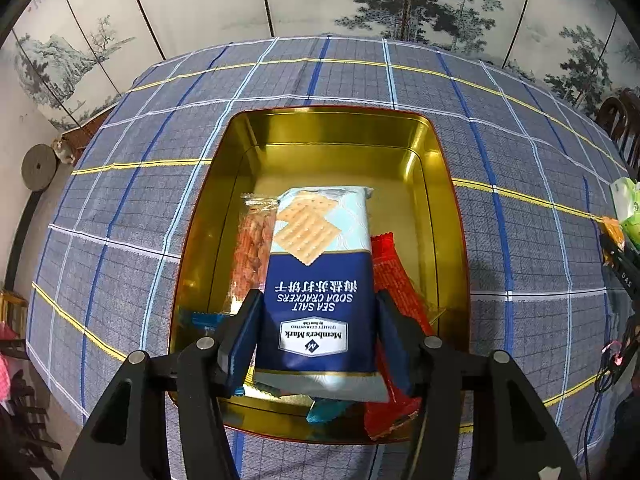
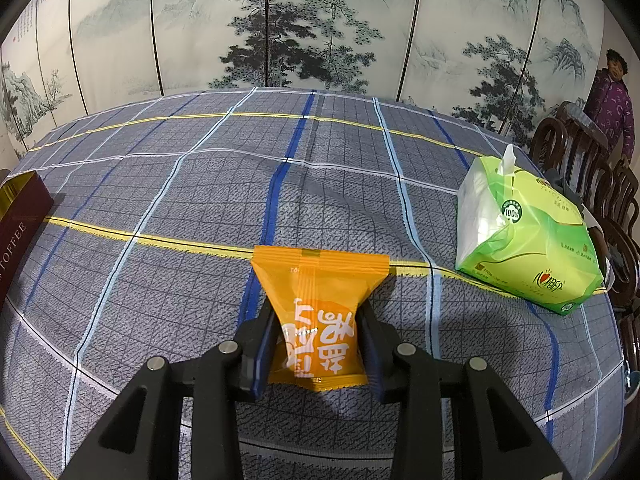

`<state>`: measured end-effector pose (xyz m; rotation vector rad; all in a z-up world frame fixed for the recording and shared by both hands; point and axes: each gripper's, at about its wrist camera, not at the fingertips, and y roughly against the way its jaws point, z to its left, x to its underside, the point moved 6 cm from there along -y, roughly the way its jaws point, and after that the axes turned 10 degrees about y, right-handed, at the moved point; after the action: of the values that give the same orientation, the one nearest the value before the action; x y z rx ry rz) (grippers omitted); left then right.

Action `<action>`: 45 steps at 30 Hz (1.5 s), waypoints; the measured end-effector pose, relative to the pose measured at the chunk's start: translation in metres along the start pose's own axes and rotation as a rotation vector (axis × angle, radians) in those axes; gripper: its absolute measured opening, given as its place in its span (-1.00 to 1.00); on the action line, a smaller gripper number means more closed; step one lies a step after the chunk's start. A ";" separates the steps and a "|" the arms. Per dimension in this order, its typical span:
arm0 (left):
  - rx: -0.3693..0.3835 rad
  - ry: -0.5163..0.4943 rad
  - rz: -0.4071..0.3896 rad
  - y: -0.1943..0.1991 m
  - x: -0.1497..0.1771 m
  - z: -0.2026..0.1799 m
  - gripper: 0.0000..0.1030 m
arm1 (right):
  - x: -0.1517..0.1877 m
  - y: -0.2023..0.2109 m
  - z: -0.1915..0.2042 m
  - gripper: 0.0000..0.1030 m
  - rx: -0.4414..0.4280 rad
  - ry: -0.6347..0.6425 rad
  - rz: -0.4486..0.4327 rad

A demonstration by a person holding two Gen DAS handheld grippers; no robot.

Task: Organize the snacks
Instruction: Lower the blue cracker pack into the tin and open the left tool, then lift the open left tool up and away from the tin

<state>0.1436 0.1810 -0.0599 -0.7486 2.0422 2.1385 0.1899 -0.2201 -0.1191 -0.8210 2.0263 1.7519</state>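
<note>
My left gripper (image 1: 316, 312) angles steeply down, jaws parted around the cracker pack (image 1: 320, 280) (in the tin (image 1: 452, 216)); my right gripper (image 2: 318, 332) clamps the orange packet (image 2: 320, 316).

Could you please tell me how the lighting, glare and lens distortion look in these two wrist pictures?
Left wrist view: strong fisheye bending of the tablecloth lines, bright glare on the gold inside walls of the tin, and the cracker pack is sharp. Right wrist view: the same curved lines and dark corners, soft even light, and a faint shadow beside the orange packet.
</note>
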 end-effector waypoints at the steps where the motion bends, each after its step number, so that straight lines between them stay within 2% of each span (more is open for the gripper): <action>1: -0.001 0.000 -0.001 0.000 0.001 0.000 0.03 | 0.000 0.000 0.000 -0.25 0.000 0.000 0.000; 18: -0.162 -0.083 -0.171 0.026 0.007 -0.009 0.11 | 0.000 0.001 0.000 -0.25 0.004 0.003 0.000; 31: -0.175 -0.116 -0.227 0.047 0.010 -0.021 0.18 | -0.001 0.003 0.000 -0.25 0.016 0.013 0.001; 38: -0.158 -0.134 -0.227 0.051 0.017 -0.030 0.18 | 0.000 0.003 0.002 -0.27 0.015 0.007 0.002; 45: -0.111 -0.138 -0.219 0.057 0.027 -0.043 0.24 | 0.000 0.002 0.000 -0.29 0.019 -0.018 0.008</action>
<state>0.1099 0.1270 -0.0178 -0.7747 1.7018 2.1272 0.1881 -0.2196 -0.1176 -0.7900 2.0346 1.7353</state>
